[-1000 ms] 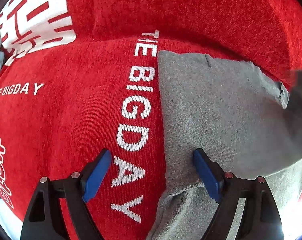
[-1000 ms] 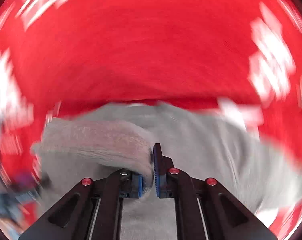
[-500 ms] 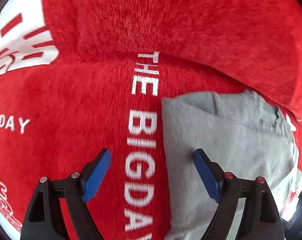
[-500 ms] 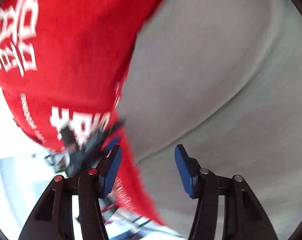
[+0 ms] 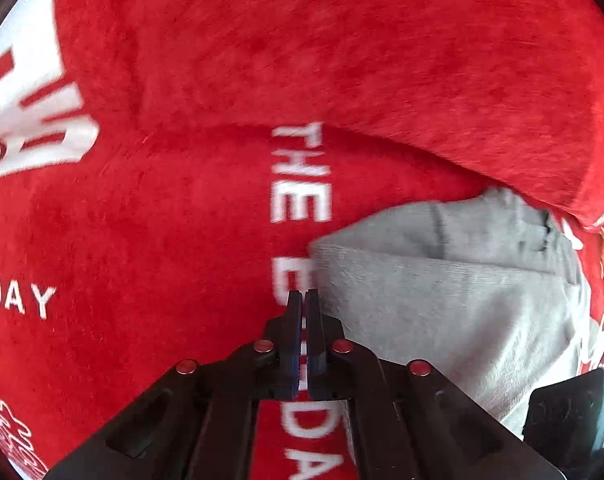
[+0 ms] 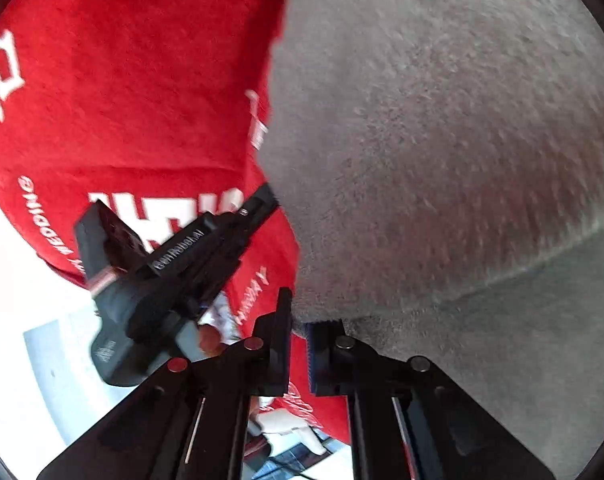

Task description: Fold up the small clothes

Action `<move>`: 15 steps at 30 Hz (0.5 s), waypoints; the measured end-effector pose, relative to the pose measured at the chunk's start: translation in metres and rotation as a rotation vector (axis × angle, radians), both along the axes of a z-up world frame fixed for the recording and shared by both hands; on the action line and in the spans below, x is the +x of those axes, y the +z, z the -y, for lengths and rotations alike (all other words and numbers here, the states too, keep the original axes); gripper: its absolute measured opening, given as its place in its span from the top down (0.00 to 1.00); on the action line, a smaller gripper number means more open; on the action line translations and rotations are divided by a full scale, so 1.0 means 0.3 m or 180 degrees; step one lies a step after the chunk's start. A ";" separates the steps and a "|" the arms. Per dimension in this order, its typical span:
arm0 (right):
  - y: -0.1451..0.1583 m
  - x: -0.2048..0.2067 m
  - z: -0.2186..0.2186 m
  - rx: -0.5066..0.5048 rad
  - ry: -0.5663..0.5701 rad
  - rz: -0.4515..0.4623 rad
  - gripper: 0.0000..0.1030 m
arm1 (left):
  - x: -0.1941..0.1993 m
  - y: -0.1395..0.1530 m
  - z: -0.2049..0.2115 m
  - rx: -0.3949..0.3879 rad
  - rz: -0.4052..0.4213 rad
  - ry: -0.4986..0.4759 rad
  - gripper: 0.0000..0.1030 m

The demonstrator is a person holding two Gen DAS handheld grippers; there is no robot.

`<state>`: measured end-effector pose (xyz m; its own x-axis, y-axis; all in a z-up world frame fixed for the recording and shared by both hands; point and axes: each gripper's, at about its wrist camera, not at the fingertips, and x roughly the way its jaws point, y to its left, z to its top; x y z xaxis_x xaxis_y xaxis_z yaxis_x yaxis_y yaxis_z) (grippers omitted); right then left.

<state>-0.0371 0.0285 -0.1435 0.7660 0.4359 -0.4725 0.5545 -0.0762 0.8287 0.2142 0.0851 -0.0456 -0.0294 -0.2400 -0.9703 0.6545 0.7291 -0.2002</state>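
Red cloth [image 5: 181, 220] fills the frame; left gripper [image 5: 302, 300] pressed together beside blurred grey garment [image 5: 442, 312]; right gripper [image 6: 299, 320] pinches its edge.

Plain heather-grey garment [image 5: 454, 312], no print on it, lying on a bright red plush blanket [image 5: 161, 240] with white block lettering and big white characters. Just left of the grey, both tongs are black with blue pads [image 6: 314, 360] and red rivets.

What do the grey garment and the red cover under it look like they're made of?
Grey garment: looks like soft knit, maybe fleece or cotton jersey; matte, fine ribbing and fuzzy nap visible. Red cover: plush, velvety pile, likely synthetic; brushed fibres, white printed lettering.
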 end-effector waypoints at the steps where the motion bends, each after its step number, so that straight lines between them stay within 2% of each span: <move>1: -0.016 0.011 -0.011 -0.0036 0.0068 -0.0080 0.93 | 0.018 -0.014 -0.012 0.0036 0.0016 0.0039 0.97; 4: -0.018 0.002 0.008 -0.0010 0.0184 -0.0162 0.87 | 0.017 -0.001 -0.040 0.0042 0.0067 0.0106 0.97; 5: 0.004 -0.012 0.022 -0.0045 0.0242 -0.0152 0.74 | 0.000 0.021 -0.053 0.0025 0.0099 0.0119 0.97; 6: 0.050 -0.059 0.054 -0.0226 0.0310 -0.0170 0.50 | -0.017 0.050 -0.065 -0.0004 0.0163 0.0134 0.97; 8: 0.115 -0.150 0.121 -0.0557 0.0278 -0.0253 0.33 | -0.038 0.091 -0.073 -0.0046 0.0227 0.0122 0.97; 10: 0.177 -0.299 0.239 -0.1006 0.0119 -0.0574 0.33 | -0.072 0.136 -0.081 -0.0105 0.0292 0.0131 0.97; 12: 0.196 -0.406 0.340 -0.1184 -0.0144 -0.0897 0.33 | -0.111 0.161 -0.083 -0.0132 0.0326 0.0120 0.97; 14: 0.180 -0.517 0.444 -0.1173 -0.0473 -0.1124 0.33 | -0.177 0.164 -0.071 -0.0097 0.0365 0.0040 0.97; 15: 0.168 -0.543 0.477 -0.1130 -0.0595 -0.1150 0.33 | -0.235 0.155 -0.051 -0.0063 0.0394 -0.0001 0.97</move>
<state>-0.2002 -0.1146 -0.0930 0.5766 0.0732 -0.8137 0.8128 0.0492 0.5804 0.1438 0.1005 0.0008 0.0903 -0.2590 -0.9617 0.6754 0.7256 -0.1320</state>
